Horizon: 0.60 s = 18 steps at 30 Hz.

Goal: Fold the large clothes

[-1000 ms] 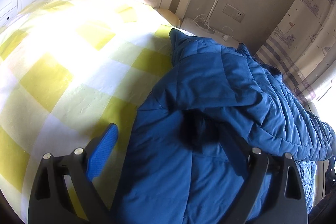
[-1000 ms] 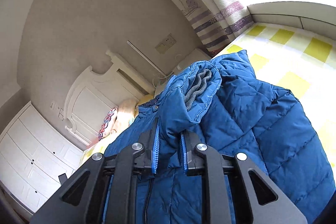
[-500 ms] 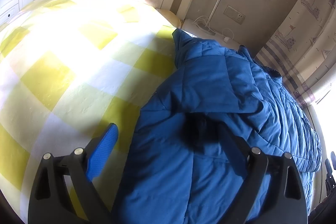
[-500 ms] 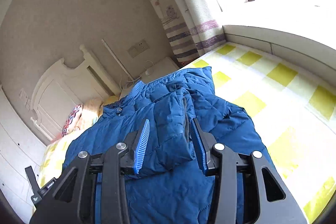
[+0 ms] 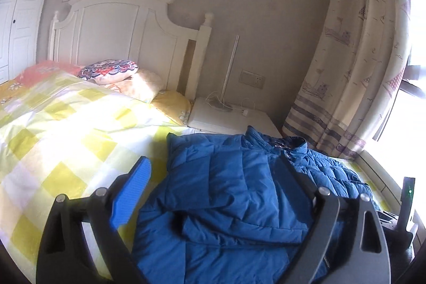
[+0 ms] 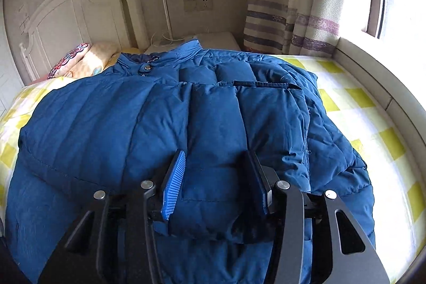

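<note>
A blue puffer jacket (image 6: 111,124) lies on the yellow-checked bed cover (image 6: 354,108), collar toward the headboard, with both sleeves folded across its front. My right gripper (image 6: 215,164) is open just above the folded right sleeve (image 6: 215,129), jaws apart on either side of it. In the left wrist view the jacket (image 5: 234,182) fills the lower middle. My left gripper (image 5: 215,172) is wide open above the jacket's left edge, holding nothing.
A white headboard (image 5: 117,39) and pillows (image 5: 111,69) stand at the bed's far end. A white bedside table (image 5: 229,119) with cables sits beside it. Curtains (image 5: 359,57) and a window ledge (image 6: 378,65) run along the right.
My right gripper opened and let go of the sleeve, which now lies flat on the jacket. Both grippers have pulled back and tilted up, showing more of the room.
</note>
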Each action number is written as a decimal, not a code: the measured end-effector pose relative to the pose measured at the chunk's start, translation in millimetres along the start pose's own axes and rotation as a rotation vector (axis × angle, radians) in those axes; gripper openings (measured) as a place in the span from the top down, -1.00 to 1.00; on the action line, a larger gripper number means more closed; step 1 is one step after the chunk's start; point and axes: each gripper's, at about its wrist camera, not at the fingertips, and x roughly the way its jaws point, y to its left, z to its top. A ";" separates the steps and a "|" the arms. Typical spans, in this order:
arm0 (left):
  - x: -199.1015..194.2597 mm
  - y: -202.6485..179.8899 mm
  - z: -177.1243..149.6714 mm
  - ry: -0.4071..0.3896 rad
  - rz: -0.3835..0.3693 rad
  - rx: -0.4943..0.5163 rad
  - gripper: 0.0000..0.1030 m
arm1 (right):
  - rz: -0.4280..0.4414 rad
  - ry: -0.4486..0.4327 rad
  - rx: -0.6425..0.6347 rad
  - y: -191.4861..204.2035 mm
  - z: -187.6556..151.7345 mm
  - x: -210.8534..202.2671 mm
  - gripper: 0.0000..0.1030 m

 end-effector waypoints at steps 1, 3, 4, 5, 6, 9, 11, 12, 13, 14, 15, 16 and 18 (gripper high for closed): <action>15.0 -10.8 1.0 0.055 -0.015 0.020 -0.85 | 0.011 -0.002 0.009 -2.3 -0.5 0.0 0.09; 50.3 -25.6 -6.7 0.180 -0.022 0.051 -0.85 | 0.026 -0.005 0.020 -4.9 -1.2 -0.1 0.09; 70.3 -30.2 -16.2 0.255 0.010 0.073 -0.85 | 0.030 -0.006 0.023 -4.4 -2.3 -0.4 0.09; 90.3 -32.7 -27.3 0.342 0.052 0.092 -0.85 | 0.034 -0.007 0.025 -4.7 -2.4 -0.4 0.09; 104.4 -31.3 -40.3 0.391 0.077 0.108 -0.86 | 0.037 -0.008 0.026 -4.4 -3.0 -0.3 0.09; 105.5 -34.1 -46.2 0.406 0.122 0.146 -0.86 | 0.047 -0.008 0.025 -4.7 -3.9 -0.7 0.05; 96.9 -33.2 -35.3 0.384 0.131 0.102 -0.82 | 0.051 -0.006 0.026 -4.8 -4.5 -0.2 0.03; 89.3 -35.2 -26.6 0.341 0.117 0.083 -0.82 | 0.053 -0.006 0.026 -4.8 -4.6 -0.1 0.03; 83.3 -41.1 -17.4 0.301 0.103 0.084 -0.83 | 0.055 -0.007 0.027 -4.4 -5.2 0.0 0.03; 78.3 -50.5 -9.6 0.270 0.100 0.103 -0.83 | 0.057 -0.007 0.029 -4.7 -5.2 -0.2 0.03; 79.2 -62.6 -2.9 0.250 0.094 0.128 -0.85 | 0.060 -0.008 0.032 -5.0 -5.2 -0.3 0.03; 85.2 -75.2 2.5 0.252 0.081 0.153 -0.85 | 0.064 -0.008 0.034 -5.2 -5.5 -0.8 0.02; 106.7 -98.3 6.2 0.298 0.055 0.192 -0.85 | 0.070 -0.009 0.040 -6.1 -5.7 -1.2 0.03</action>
